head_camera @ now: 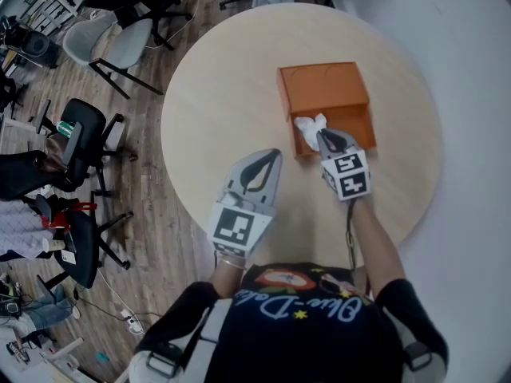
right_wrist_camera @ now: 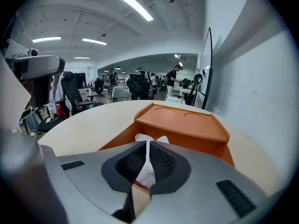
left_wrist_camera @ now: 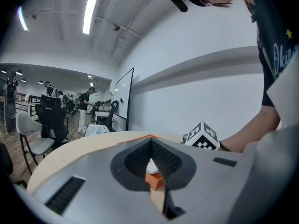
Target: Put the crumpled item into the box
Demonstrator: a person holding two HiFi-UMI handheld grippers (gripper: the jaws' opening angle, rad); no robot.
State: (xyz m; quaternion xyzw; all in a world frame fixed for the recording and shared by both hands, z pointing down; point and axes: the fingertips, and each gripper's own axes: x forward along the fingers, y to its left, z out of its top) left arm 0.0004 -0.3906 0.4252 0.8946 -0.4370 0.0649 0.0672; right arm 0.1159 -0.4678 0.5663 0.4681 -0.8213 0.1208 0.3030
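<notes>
1. My right gripper [head_camera: 326,137] was clamped on the crumpled tissue [head_camera: 309,123], over the open part of the box [head_camera: 322,86].
2. My left gripper [head_camera: 272,155] hung closed and empty above the table [head_camera: 215,110].
3. Mostly done, I judged; only letting go was left.

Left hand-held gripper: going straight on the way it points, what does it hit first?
Probably the orange box, at its near corner, with only bare table before that. Depth is unclear.
</notes>
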